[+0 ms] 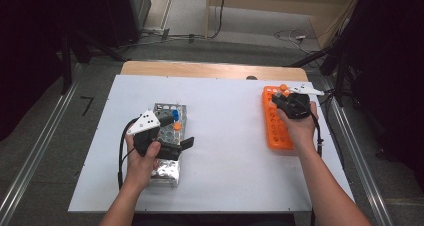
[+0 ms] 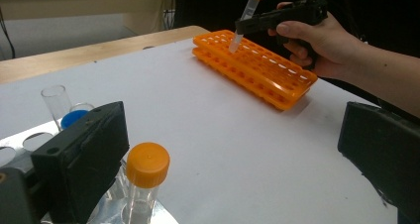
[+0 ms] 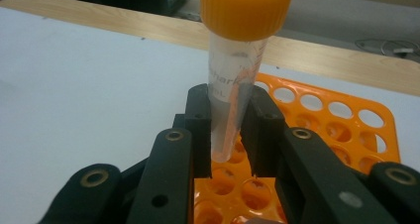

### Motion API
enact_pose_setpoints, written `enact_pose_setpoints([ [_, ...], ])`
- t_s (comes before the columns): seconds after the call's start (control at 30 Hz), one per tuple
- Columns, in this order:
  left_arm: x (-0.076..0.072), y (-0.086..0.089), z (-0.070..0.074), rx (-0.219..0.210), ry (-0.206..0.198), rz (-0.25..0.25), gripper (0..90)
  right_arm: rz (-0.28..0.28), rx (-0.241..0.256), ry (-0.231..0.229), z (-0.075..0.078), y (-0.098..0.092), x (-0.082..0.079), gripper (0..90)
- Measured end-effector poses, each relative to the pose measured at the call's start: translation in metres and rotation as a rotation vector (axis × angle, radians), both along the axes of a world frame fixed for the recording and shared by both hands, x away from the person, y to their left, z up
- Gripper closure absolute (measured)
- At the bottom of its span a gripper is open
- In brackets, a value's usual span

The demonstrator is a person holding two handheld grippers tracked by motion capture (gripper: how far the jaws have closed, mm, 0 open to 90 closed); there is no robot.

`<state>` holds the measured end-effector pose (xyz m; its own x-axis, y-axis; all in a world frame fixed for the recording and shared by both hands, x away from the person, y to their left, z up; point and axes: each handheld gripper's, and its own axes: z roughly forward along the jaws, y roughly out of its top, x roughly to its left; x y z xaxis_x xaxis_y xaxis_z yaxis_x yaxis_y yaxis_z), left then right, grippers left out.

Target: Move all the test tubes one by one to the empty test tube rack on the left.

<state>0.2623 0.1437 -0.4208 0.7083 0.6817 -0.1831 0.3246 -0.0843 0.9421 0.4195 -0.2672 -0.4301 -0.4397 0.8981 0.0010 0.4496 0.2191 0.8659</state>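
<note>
Orange rack [image 1: 276, 123], landmark, long axis running away from the person. Right gripper [image 3: 232, 135] above its far end, jaws clamped on a tube [image 3: 234, 80]: near-upright, orange cap up, tip at a well. Left gripper [image 2: 233, 154], well left of the rack, jaws wide apart, empty.

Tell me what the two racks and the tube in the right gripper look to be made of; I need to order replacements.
The orange rack looks like moulded plastic: uniform colour, soft sheen. The silver rack appears to be metal, likely polished steel or aluminium, from its bright reflections. The tube seems clear plastic with printed markings and a matte orange cap, though glass cannot be ruled out. The right gripper clamps it.
</note>
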Motion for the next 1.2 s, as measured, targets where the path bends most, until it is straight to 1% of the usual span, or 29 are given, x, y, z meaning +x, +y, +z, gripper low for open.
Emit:
enact_pose_setpoints([
  [0.2, -0.002, -0.004, 0.002, 0.006, -0.006, -0.008, 0.0, 0.089, 0.016, -0.021, 0.010, 0.008, -0.021, 72.8],
  [0.3, -0.002, -0.005, 0.002, 0.005, -0.008, -0.010, 0.0, 0.137, 0.028, -0.017, 0.011, 0.013, -0.033, 72.8],
  [0.43, -0.003, -0.007, 0.002, 0.012, -0.007, -0.019, 0.0, 0.195, 0.049, -0.010, 0.010, 0.019, -0.048, 72.8],
  [0.77, -0.005, -0.016, 0.003, 0.023, -0.035, -0.076, 0.0, 0.320, 0.096, 0.029, 0.003, 0.032, -0.085, 72.7],
  [0.97, -0.006, -0.023, 0.002, 0.016, -0.030, -0.101, 0.0, 0.412, 0.098, 0.040, 0.001, 0.045, -0.106, 72.6],
  [1.03, -0.006, -0.026, 0.001, 0.009, -0.031, -0.117, 0.0, 0.445, 0.094, 0.044, 0.001, 0.051, -0.114, 72.6],
  [1.17, -0.008, -0.033, 0.002, 0.009, -0.022, -0.132, 0.3, 0.510, 0.081, 0.051, 0.000, 0.066, -0.125, 72.6],
  [1.2, -0.009, -0.035, 0.002, 0.008, -0.020, -0.138, 2.3, 0.523, 0.076, 0.058, -0.001, 0.069, -0.128, 72.6],
])
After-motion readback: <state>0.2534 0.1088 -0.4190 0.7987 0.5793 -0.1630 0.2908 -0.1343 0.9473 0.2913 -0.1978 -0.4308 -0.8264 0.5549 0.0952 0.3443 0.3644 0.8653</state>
